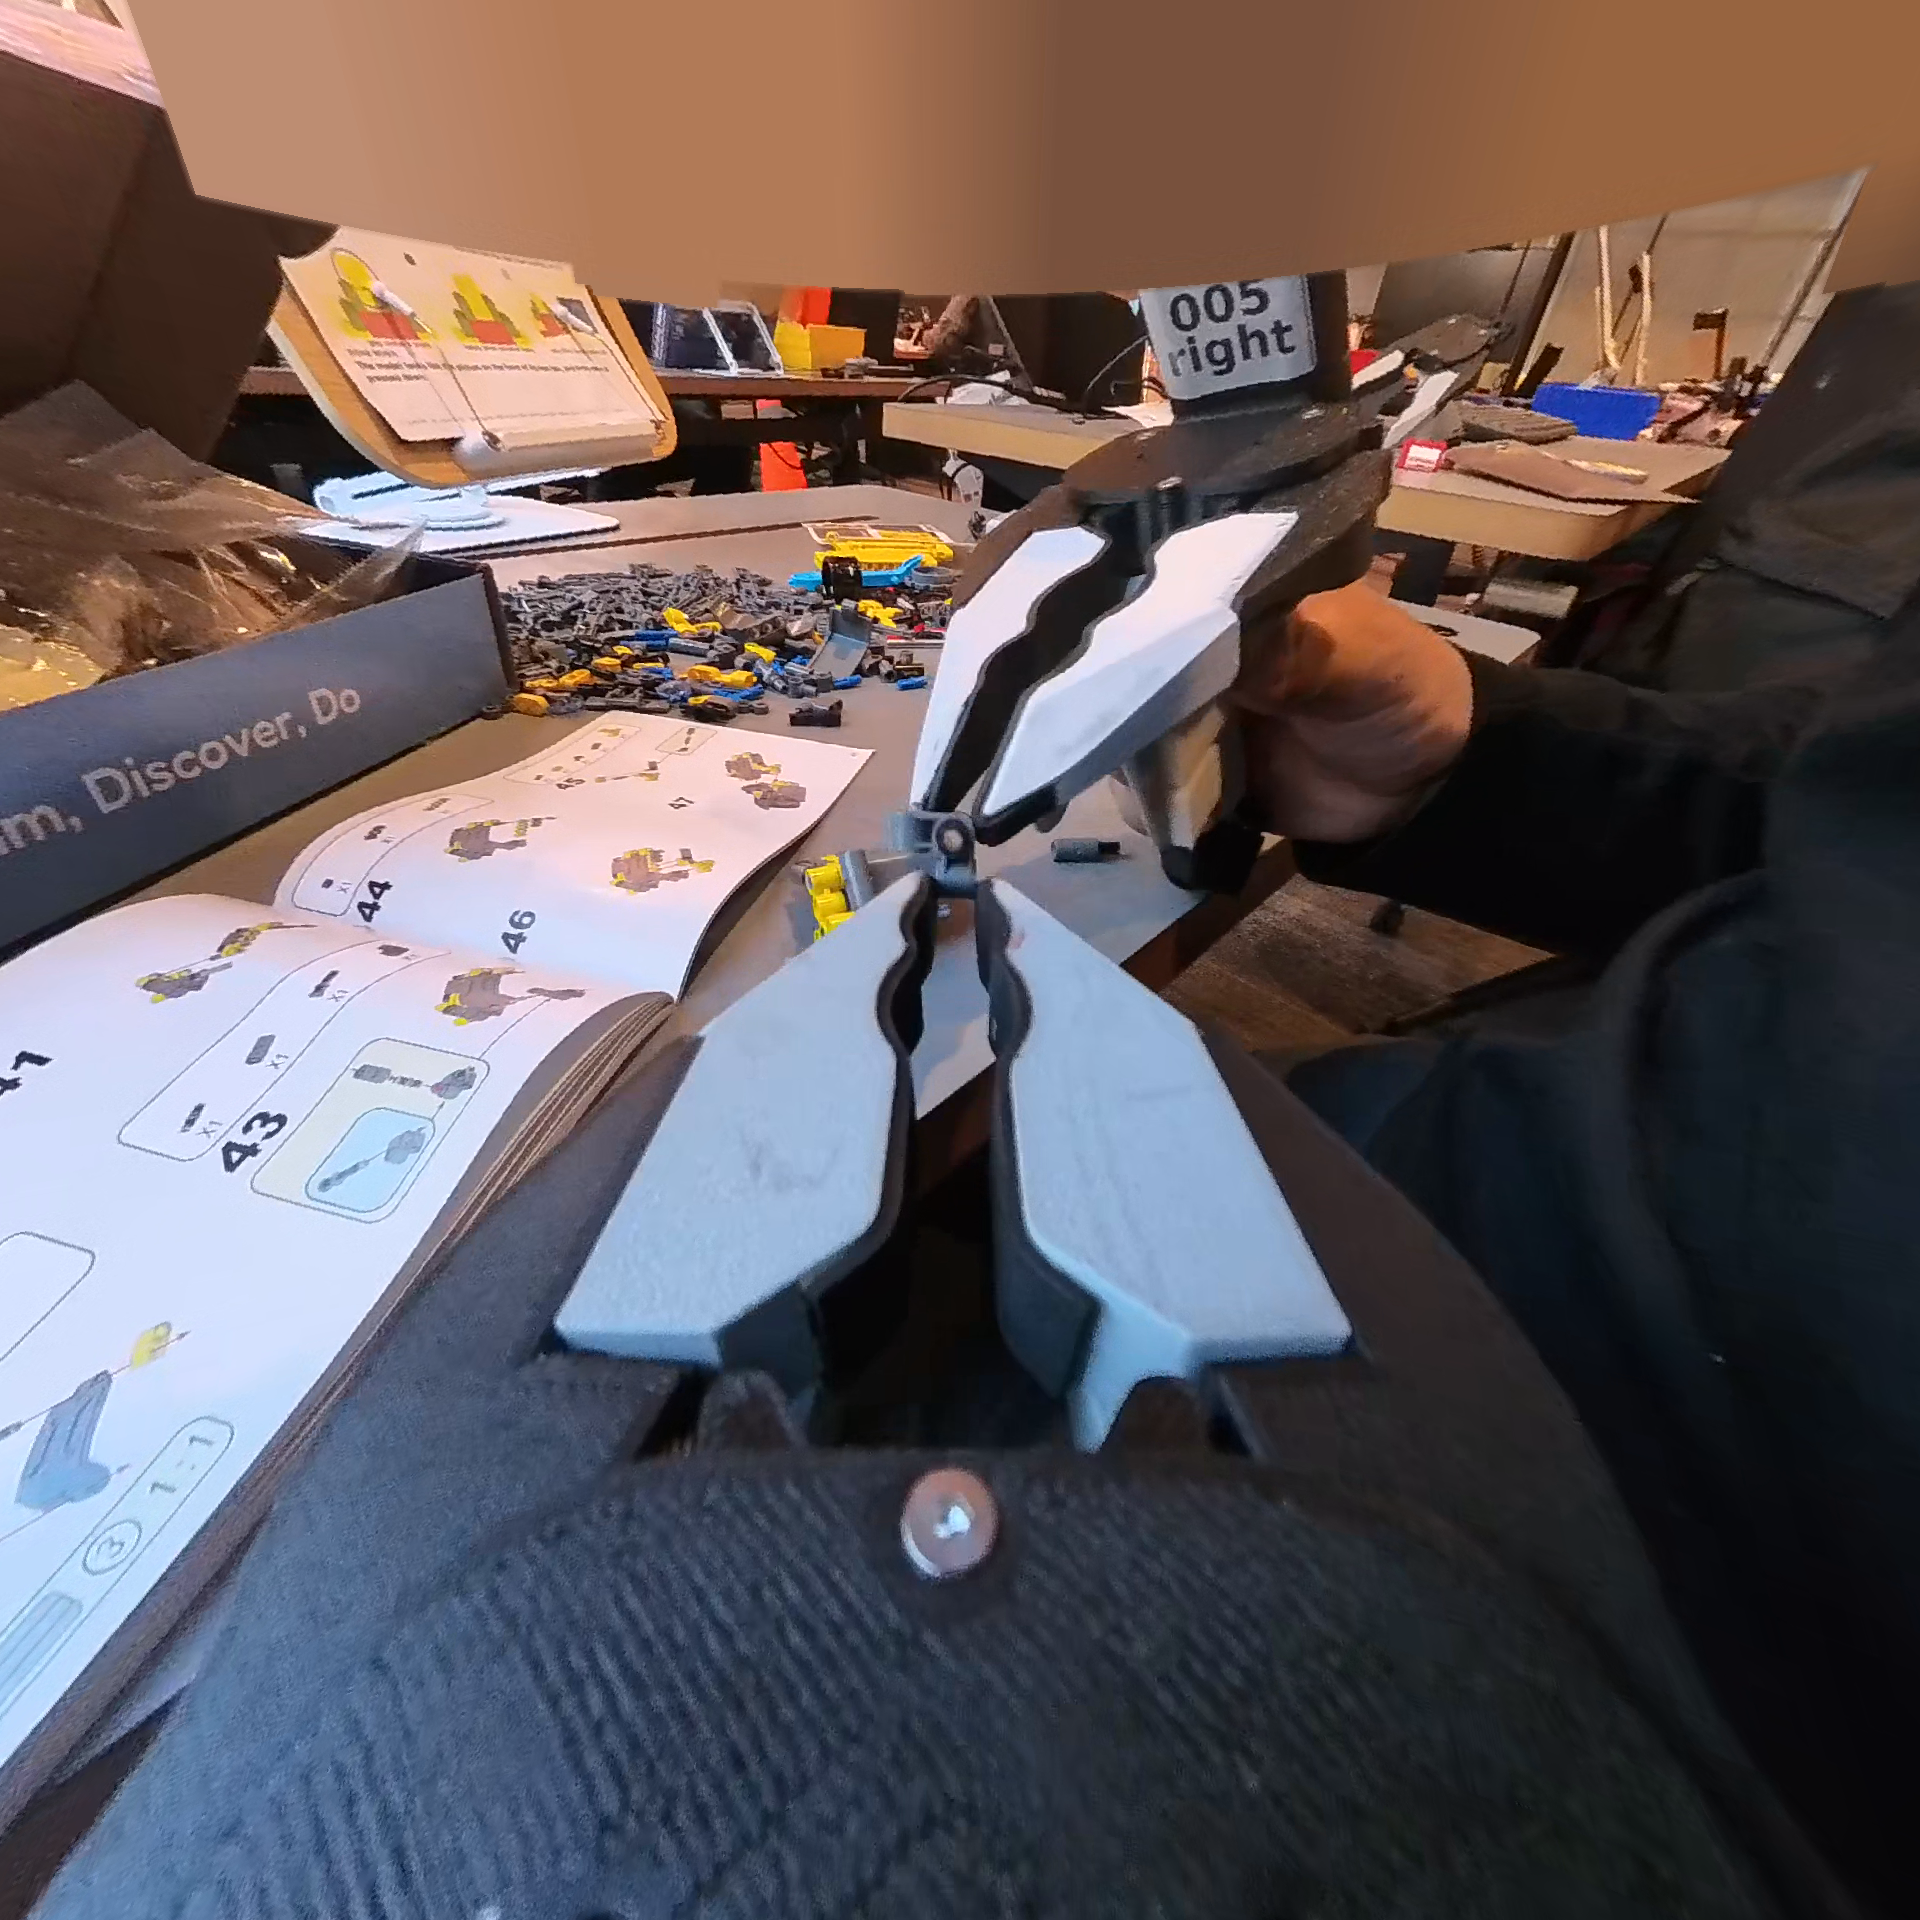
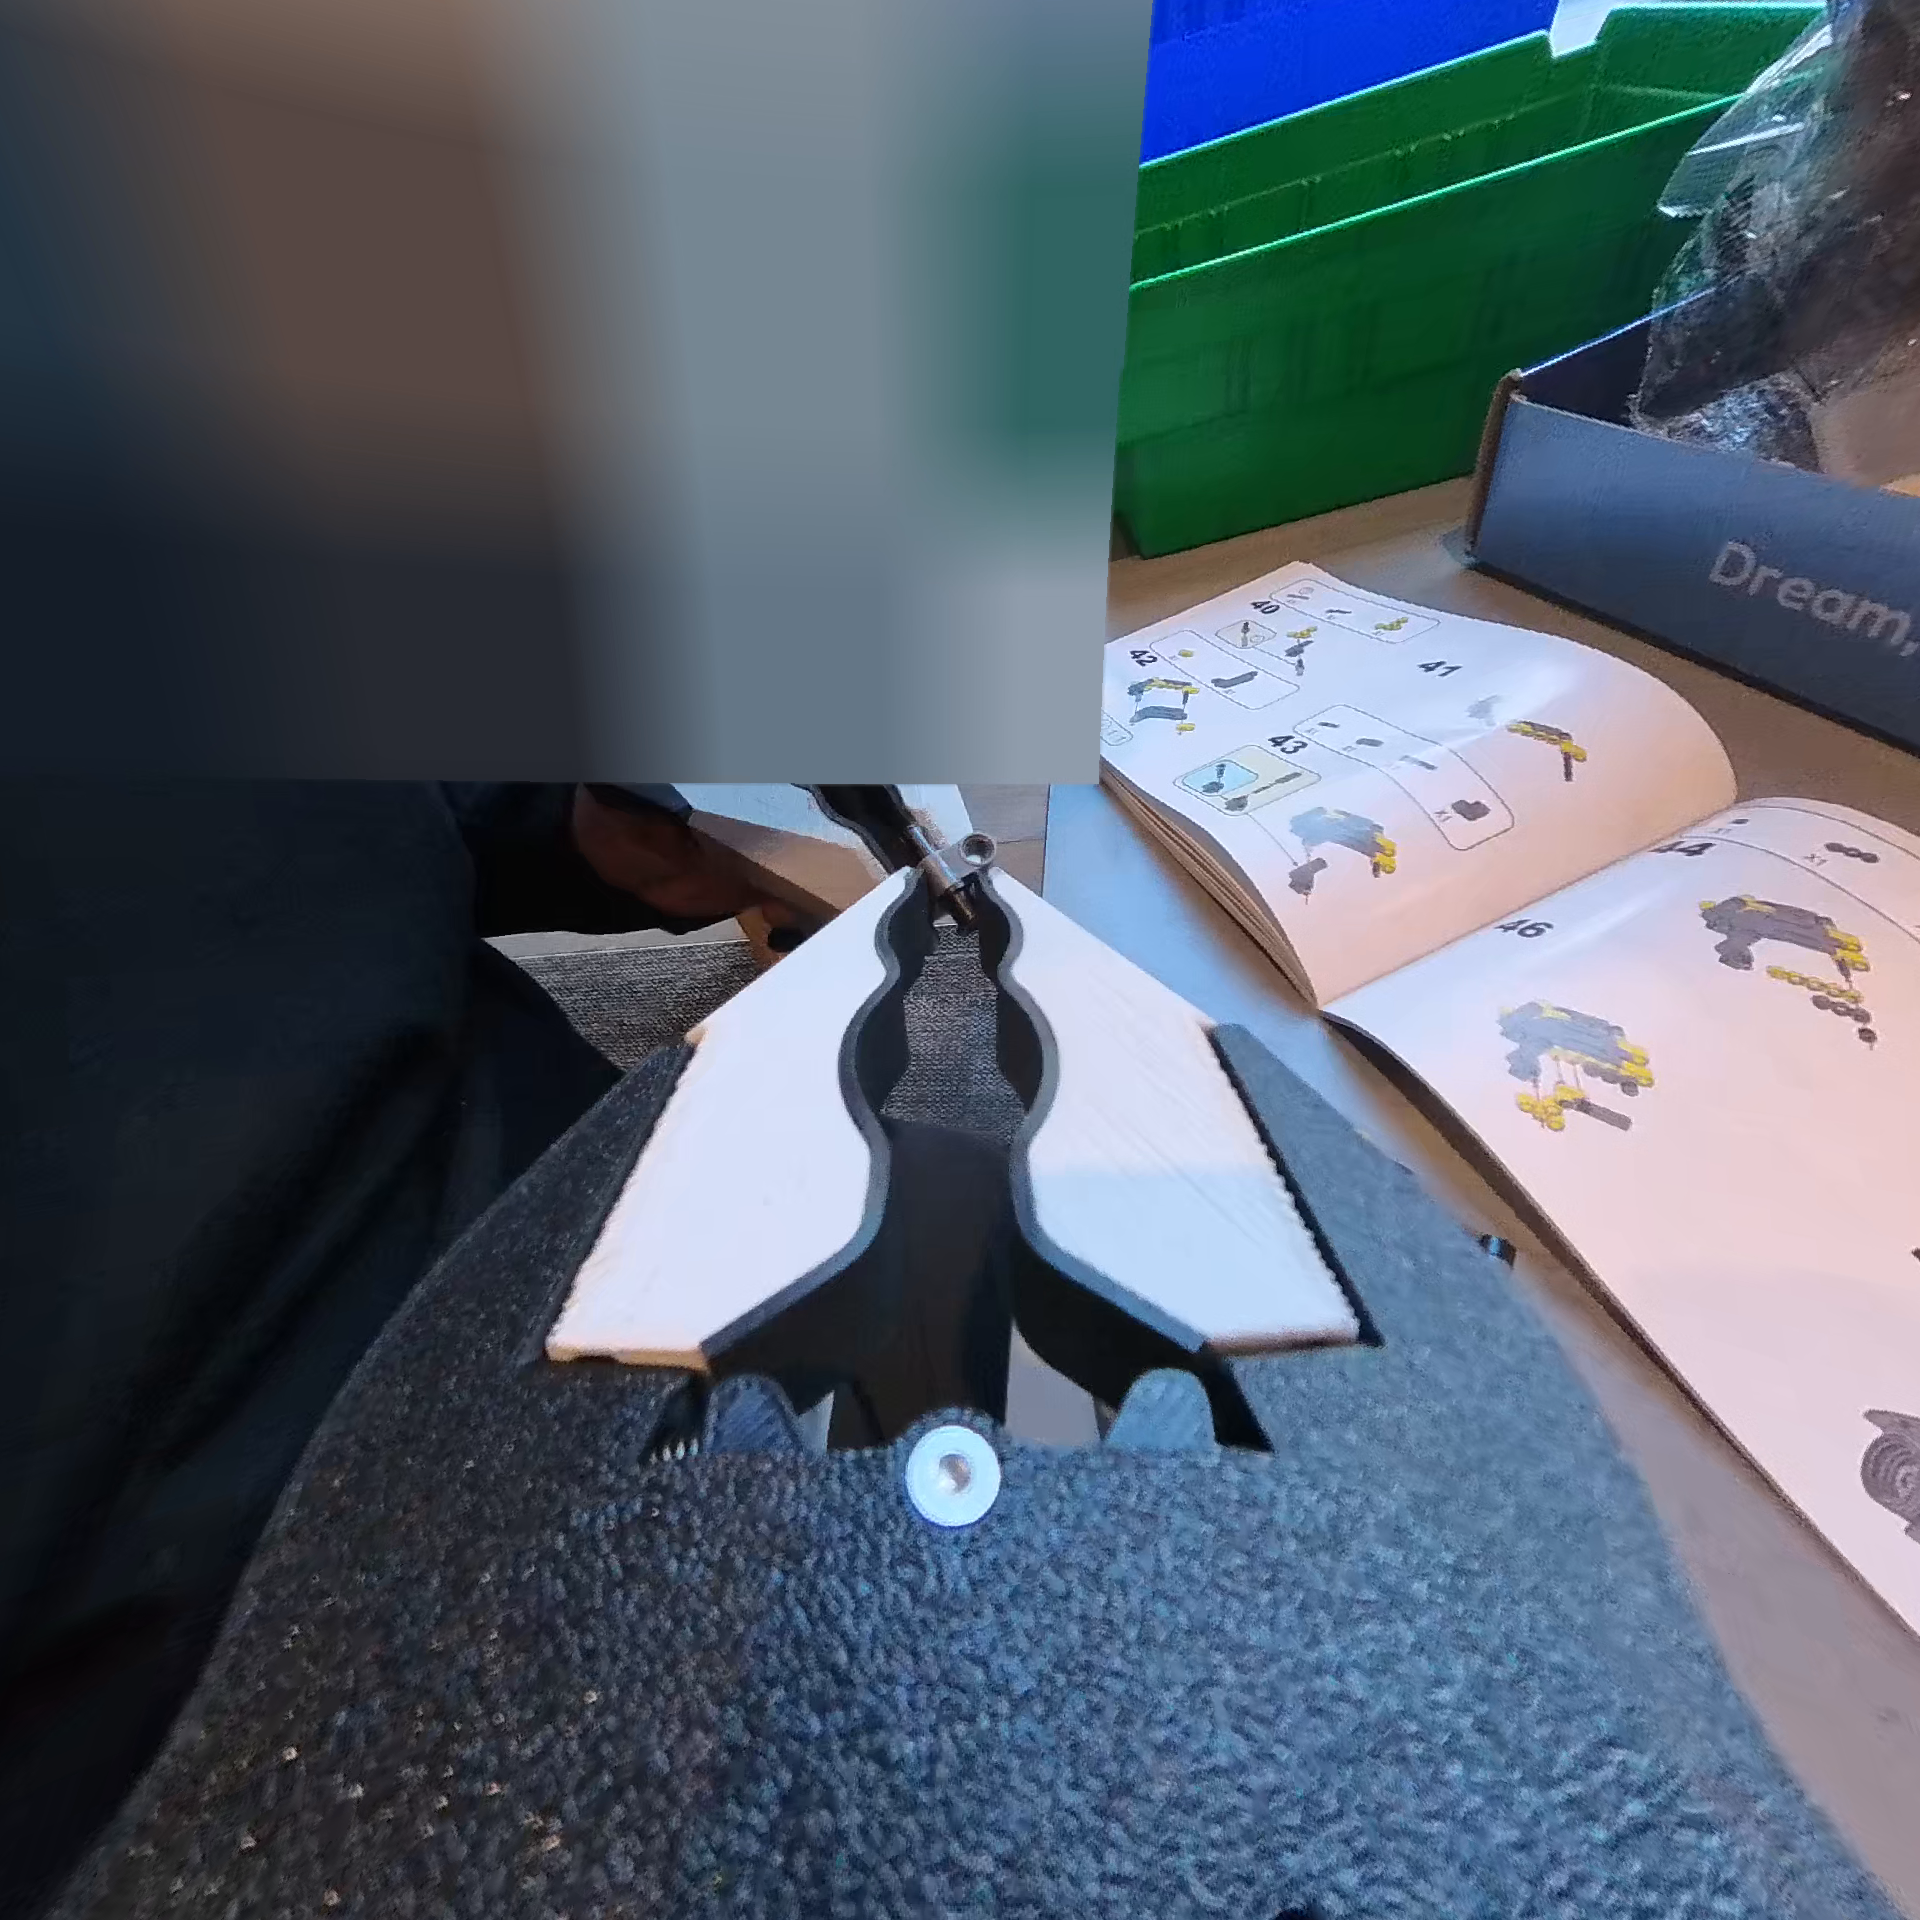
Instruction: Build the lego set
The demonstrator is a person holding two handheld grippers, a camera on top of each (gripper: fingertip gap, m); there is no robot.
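The left tongs [image 1: 951, 894], low in the middle of the left wrist view, are drawn nearly together at their tips and clamped on the lower end of a small grey building piece [image 1: 940, 836] that is held in the air above the near edge of the table [image 1: 894, 727]. The right tongs [image 1: 951, 816] come down from the upper right of that view, gripped by a hand [image 1: 1351, 717] in a dark sleeve, and their tips close on the upper part of the same piece, so the two pairs meet tip to tip. In the right wrist view the right tongs [image 2: 961, 899] stand almost together on a dark stub at the end of the grey piece [image 2: 951, 862], whose long axis runs slantwise from upper left to lower right, with a round hole at its upper right corner. Just behind the tips in the left wrist view lies a small yellow and grey assembly [image 1: 831, 883]. An open instruction booklet [image 1: 364, 987] fills the left of that frame, with a heap of loose grey, yellow and blue pieces [image 1: 707, 644] farther up and a dark box [image 1: 239, 707] at the left edge. Green bins [image 2: 1351, 343] stand in the upper right of the right wrist view.
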